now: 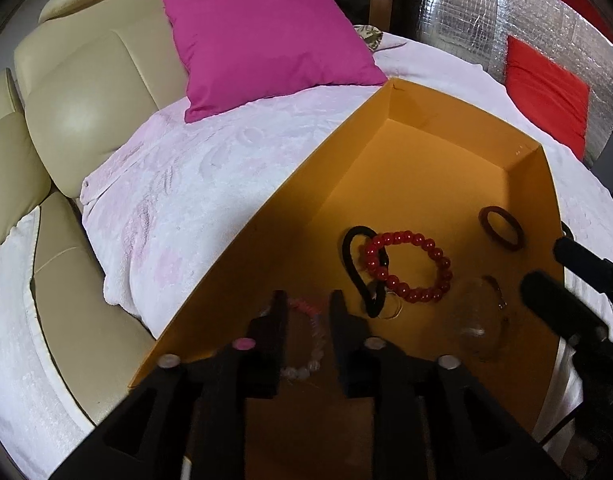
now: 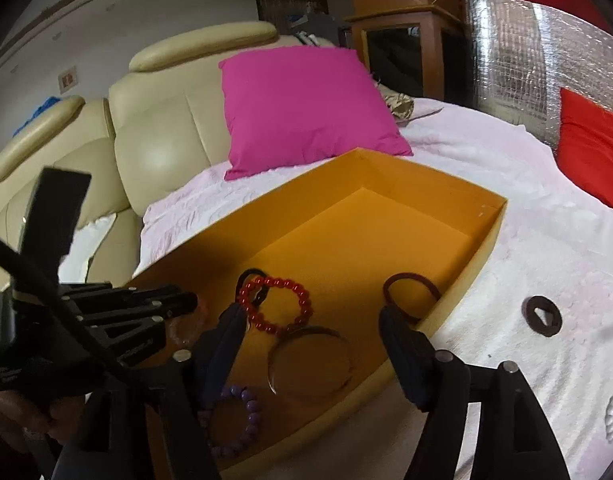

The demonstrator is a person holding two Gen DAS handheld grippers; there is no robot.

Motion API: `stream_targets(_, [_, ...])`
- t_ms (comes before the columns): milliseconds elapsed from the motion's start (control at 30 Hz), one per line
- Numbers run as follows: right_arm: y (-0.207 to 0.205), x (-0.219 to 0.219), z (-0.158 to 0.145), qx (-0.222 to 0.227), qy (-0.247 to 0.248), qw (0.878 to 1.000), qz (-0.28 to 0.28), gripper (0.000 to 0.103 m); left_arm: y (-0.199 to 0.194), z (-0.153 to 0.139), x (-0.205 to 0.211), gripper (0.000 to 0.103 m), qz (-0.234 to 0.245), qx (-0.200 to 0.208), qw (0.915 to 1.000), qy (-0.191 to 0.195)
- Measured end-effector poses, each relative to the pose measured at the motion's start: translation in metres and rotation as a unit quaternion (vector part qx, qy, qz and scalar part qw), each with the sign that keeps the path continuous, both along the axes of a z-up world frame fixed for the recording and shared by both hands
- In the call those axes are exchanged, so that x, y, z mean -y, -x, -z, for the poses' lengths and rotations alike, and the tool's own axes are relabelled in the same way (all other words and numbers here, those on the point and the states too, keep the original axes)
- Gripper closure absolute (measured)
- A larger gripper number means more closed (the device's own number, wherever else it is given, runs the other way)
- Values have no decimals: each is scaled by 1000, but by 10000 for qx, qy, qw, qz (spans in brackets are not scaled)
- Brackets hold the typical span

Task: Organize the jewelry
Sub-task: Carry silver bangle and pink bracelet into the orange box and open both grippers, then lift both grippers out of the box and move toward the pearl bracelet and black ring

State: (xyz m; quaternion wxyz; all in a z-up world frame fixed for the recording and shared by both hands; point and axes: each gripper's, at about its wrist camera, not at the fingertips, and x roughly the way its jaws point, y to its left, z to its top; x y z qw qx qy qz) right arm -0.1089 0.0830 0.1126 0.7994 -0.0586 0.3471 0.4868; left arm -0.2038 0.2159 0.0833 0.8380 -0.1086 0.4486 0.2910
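An open orange box (image 1: 266, 220) (image 2: 482, 248) lies on a pink-white blanket. Inside are a red bead bracelet (image 1: 410, 266) (image 2: 280, 304), a black hair tie (image 1: 360, 272), a dark red hair tie (image 1: 502, 227) (image 2: 412, 292), a clear bangle (image 1: 476, 320) (image 2: 310, 360) and a purple bead bracelet (image 2: 236, 420). My left gripper (image 1: 308, 308) is open over a pale pink bead bracelet (image 1: 310, 336) in the box's near corner. My right gripper (image 2: 312, 320) is open wide above the clear bangle. A dark brown ring (image 2: 542, 316) lies on the blanket outside the box.
A magenta cushion (image 1: 266, 36) (image 2: 306, 108) leans on the beige leather sofa back (image 1: 86, 92). A red cushion (image 1: 546, 92) (image 2: 590, 148) sits at the right before a silver foil panel (image 1: 486, 12). A wooden cabinet (image 2: 402, 40) stands behind.
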Motion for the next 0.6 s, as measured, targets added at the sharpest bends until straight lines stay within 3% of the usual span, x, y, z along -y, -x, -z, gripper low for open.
stream_targets(233, [-28, 33, -9, -302, -427, 9971, 556, 30, -4, -15, 11, 61, 37, 113, 9998, -162])
stream_targets(300, [-38, 43, -11, -376, -460, 9949, 821, 30, -6, -21, 18, 54, 96, 168, 9995, -235])
stream_targets(467, [-69, 78, -9, -829, -644, 9832, 1493, 30, -15, -41, 51, 43, 392, 374, 9975, -455])
stream_targets(600, [-90, 110, -10, -1053, -737, 9719, 1972, 30, -24, -53, 78, 41, 644, 489, 9953, -539])
